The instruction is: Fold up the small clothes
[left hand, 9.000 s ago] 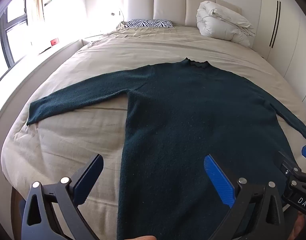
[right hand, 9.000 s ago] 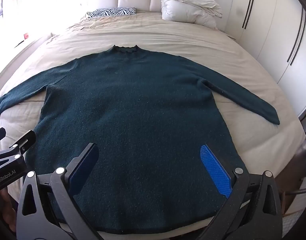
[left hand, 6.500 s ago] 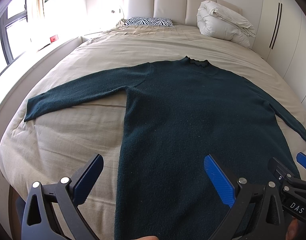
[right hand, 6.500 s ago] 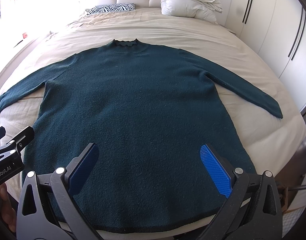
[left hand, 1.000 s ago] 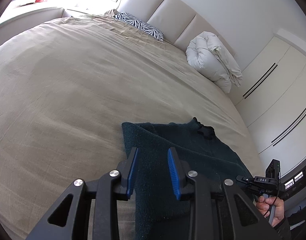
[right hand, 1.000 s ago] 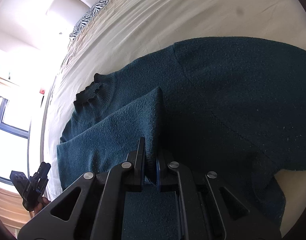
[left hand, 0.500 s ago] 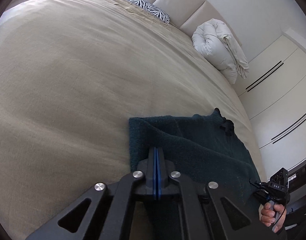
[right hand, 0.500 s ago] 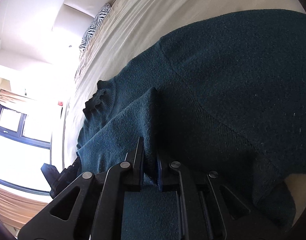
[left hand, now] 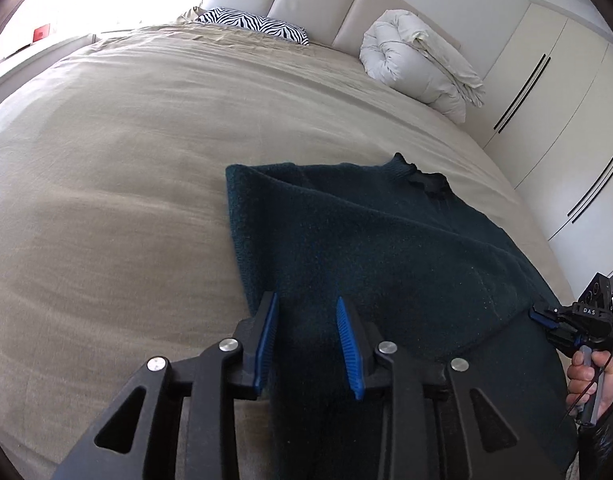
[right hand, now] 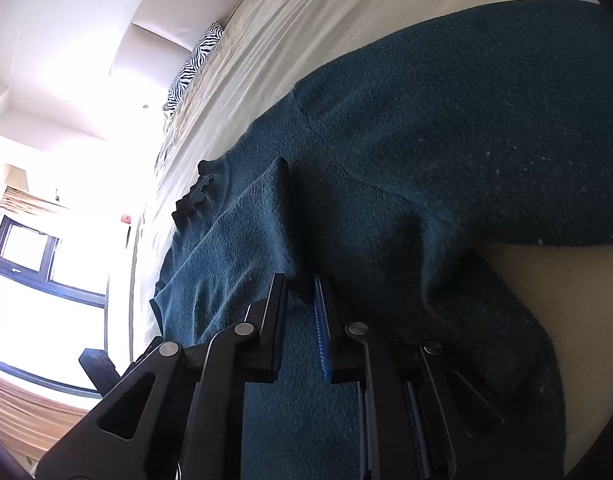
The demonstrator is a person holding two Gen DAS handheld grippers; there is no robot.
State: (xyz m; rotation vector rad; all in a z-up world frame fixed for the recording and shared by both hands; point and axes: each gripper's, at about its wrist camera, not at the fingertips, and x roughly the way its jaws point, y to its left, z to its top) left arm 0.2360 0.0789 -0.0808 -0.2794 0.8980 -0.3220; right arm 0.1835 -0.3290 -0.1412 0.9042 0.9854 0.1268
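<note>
Since the frames nine seconds back, where the dark green sweater (left hand: 378, 248) lay flat with both sleeves spread, its left side has been folded in over the body, and half a second ago my left tongs were pressed together. My left gripper (left hand: 306, 336) now has its jaws opening; the blue pads (left hand: 266, 340) stand apart over the folded edge, cloth showing between them without being pressed. The sweater lies on the bed (left hand: 126, 160), its frilled collar (left hand: 426, 178) toward the headboard (left hand: 318, 4).

My right gripper (right hand: 302, 320) also has its jaws opening. A raised ridge of sweater (right hand: 386, 160) cloth sits in the narrow gap; whether the pads still touch it I cannot tell, as the gap is in shadow. In the left wrist view that right gripper (left hand: 546, 318) appears at the far right edge, held in a hand (left hand: 586, 376) that is partly cut off by the frame.

No container is in view. The lower hem is hidden beneath the gripper bodies in both views. A dark object low and left in the right wrist view is too cropped to identify.

Surface and room: beige bedspread, a zebra-print pillow (left hand: 254, 26) and a rolled white duvet (left hand: 418, 68) at the headboard, white wardrobe doors (left hand: 554, 92) to the right, and a bright window (right hand: 34, 288).
</note>
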